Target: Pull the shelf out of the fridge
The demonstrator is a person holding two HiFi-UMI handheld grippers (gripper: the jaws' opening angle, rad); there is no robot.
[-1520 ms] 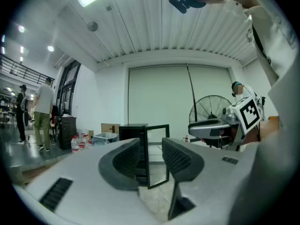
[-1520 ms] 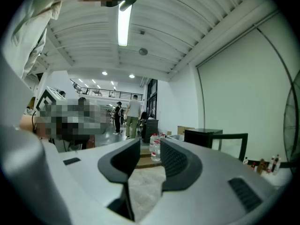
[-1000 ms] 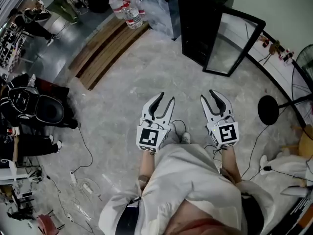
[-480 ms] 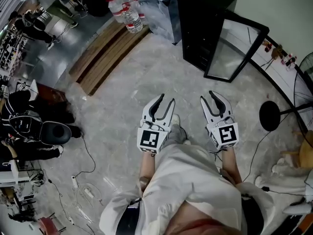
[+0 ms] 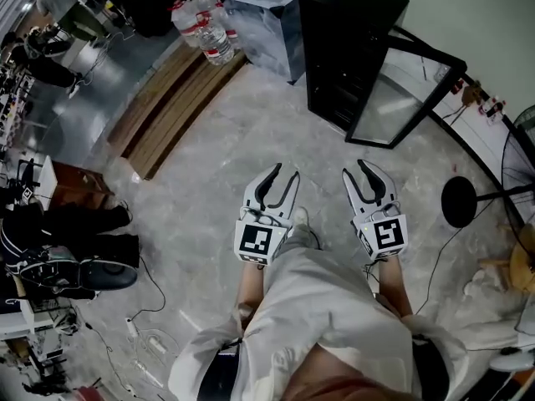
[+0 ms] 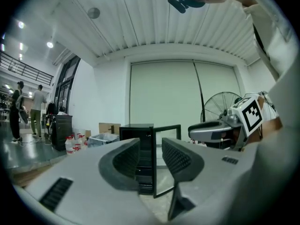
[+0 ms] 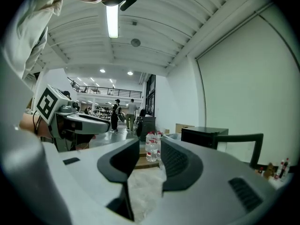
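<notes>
Black and boxy, the small fridge stands on the floor at the upper right of the head view, its glass-paned door swung wide open toward the right. The shelf sits inside the dark cabinet. In the left gripper view it shows only as faint level lines, seen through the gap between the claw's curved jaws. The left claw and the right claw are held side by side at the middle of the head view, both pointing toward the fridge and well apart from it. Each claw is closed, its jaws drawn together at the tips with nothing caught between them. The right gripper view looks across to the left claw and to a cluster of clear plastic water bottles with red caps. In the head view those bottles stand at the top centre, beside a translucent plastic bin and at the head of a low wooden plank platform. The pale grey marbled floor lies bare in front of the claws, and the round black base of a pedestal fan rests at the right edge.
</notes>
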